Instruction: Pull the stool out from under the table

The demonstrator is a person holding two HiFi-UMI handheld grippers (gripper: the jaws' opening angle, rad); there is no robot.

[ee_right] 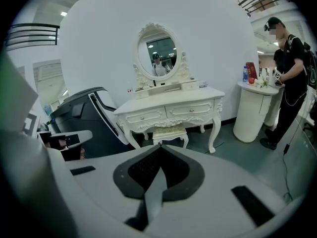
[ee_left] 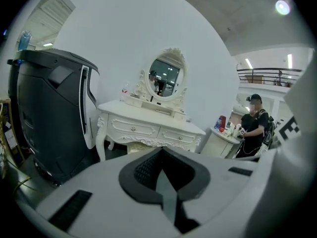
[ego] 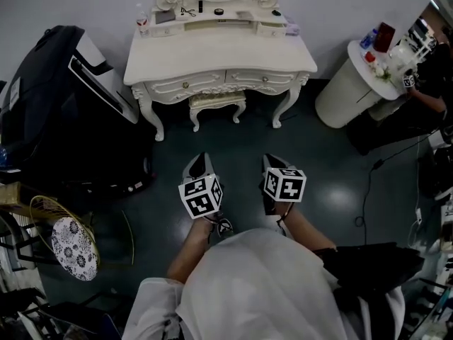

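- The stool (ego: pixel 217 103) stands tucked under the white dressing table (ego: pixel 219 52), between its curved front legs. We see only its cream seat edge and carved legs, and neither gripper touches it.
- Our left gripper (ego: pixel 200 163) hangs over the floor (ego: pixel 333 183), well apart from the table. Its jaws are pressed together with nothing between them.
- Our right gripper (ego: pixel 273 164) is just beside the left one, its jaws likewise closed and empty. Both point toward the table.
- The floor is dark grey-green and glossy, with a pale patch of reflected light at the right, where a black cable (ego: pixel 368 190) trails across it.
- The table stands against a plain white wall (ego: pixel 85 6). It carries an oval mirror (ee_right: pixel 158 53) in a carved frame, and small items lie on the shelf below the mirror.
- To the left of the table we see a large black machine (ego: pixel 49 112) with a white side panel. Nearer to us is a gold wire chair (ego: pixel 71 246) with a round patterned cushion.
- To the right stands a round white pedestal (ego: pixel 343 91) with bottles on top, and a person (ee_right: pixel 287 68) in dark clothes stands at it.
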